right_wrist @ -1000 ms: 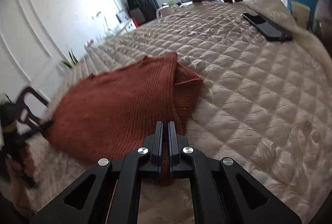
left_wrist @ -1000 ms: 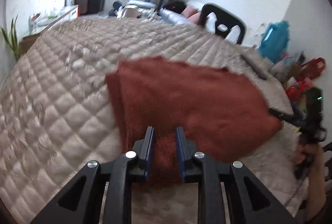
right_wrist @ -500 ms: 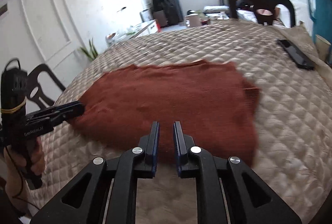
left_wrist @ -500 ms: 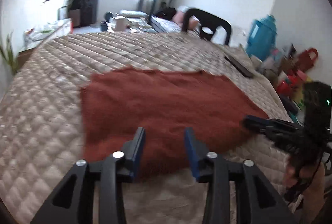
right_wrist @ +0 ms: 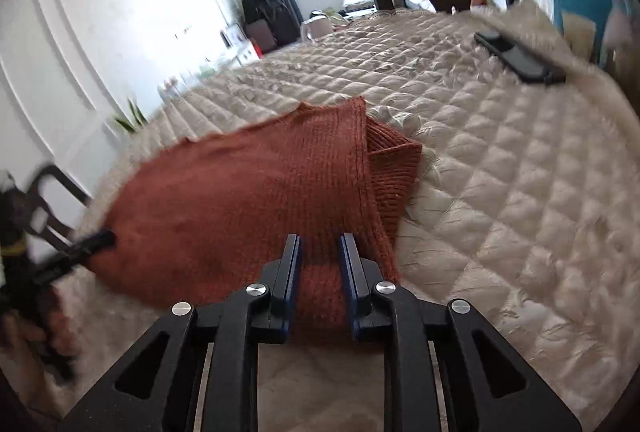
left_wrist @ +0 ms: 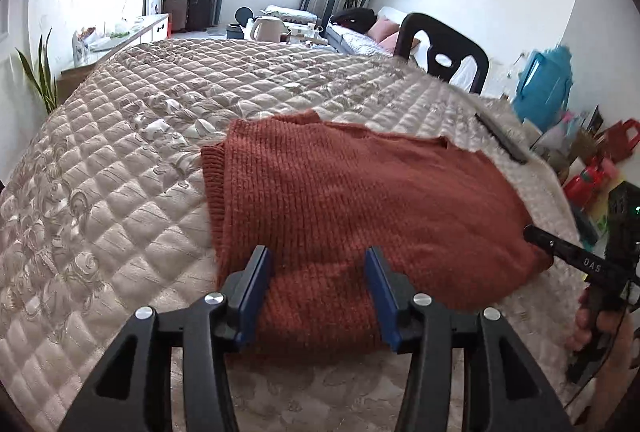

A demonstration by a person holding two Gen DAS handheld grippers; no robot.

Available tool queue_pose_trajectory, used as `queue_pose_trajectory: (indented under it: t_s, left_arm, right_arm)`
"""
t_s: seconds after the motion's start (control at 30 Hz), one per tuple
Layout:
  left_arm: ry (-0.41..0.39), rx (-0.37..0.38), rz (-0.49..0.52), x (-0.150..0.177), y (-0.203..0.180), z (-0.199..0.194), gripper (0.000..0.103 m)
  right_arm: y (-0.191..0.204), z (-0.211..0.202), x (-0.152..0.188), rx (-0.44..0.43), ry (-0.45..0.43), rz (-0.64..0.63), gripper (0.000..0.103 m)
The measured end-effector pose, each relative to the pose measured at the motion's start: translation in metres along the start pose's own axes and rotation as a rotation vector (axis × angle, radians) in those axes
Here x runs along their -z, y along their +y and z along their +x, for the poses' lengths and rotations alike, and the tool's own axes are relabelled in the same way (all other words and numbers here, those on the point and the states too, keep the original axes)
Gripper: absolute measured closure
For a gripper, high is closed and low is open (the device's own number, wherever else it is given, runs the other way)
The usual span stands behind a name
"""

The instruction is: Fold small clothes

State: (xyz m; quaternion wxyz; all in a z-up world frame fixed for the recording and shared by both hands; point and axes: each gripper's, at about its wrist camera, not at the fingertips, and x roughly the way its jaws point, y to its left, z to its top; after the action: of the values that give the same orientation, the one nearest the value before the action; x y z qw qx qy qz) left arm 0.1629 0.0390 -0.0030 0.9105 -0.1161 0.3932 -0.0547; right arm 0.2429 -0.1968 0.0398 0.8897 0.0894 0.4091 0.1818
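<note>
A rust-red knitted garment [left_wrist: 360, 200] lies folded on the quilted bedspread [left_wrist: 120, 172], its doubled edge showing at the left. My left gripper [left_wrist: 318, 260] is at the garment's near edge; its jaws are opening and stand wide, with cloth between them but not pinched. In the right wrist view the garment [right_wrist: 248, 200] shows a folded corner at the right. My right gripper [right_wrist: 320, 246] is opening, its narrower gap straddling the near edge without pressing it. Each gripper shows in the other's view, the right gripper [left_wrist: 538, 234] and the left gripper [right_wrist: 98, 238], both at the garment's side edges.
A black phone [right_wrist: 520, 58] lies on the bedspread near the far right edge, also seen as a phone [left_wrist: 502, 144]. A black chair [left_wrist: 444, 52] stands behind the bed. A blue bag [left_wrist: 544, 88] and red items crowd the right side. A plant [left_wrist: 40, 76] is at the left.
A second ago both grippers were shut on the lifted garment. Both have since opened, and the garment now rests flat on the bed with its near edge between the jaws.
</note>
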Motion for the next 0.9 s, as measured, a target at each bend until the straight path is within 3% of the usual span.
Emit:
queue_pose_trajectory:
  t_s: [0.17,0.3,0.4,0.47,0.9]
  left_arm:
    - [-0.040,-0.016,0.000,-0.023,-0.003,0.005,0.048]
    - [-0.040,-0.081,-0.012,-0.041,0.008,0.026,0.048]
    - [-0.027,-0.123,-0.008,-0.036,0.012,0.042,0.047]
    - [-0.035,-0.113,0.001,-0.035,0.011,0.039,0.041]
    - [-0.010,-0.128,0.031,-0.036,0.005,0.045,0.033]
  right_arm:
    - [0.005,-0.007,-0.019,0.002,-0.056,-0.006,0.083]
    - [0.002,0.014,-0.035,0.046,-0.044,-0.001,0.083]
    - [-0.014,0.034,-0.036,0.116,0.007,0.033,0.083]
    - [-0.021,0.031,-0.035,0.087,-0.002,0.061,0.084]
    - [-0.022,0.032,-0.035,0.093,0.002,0.057,0.084]
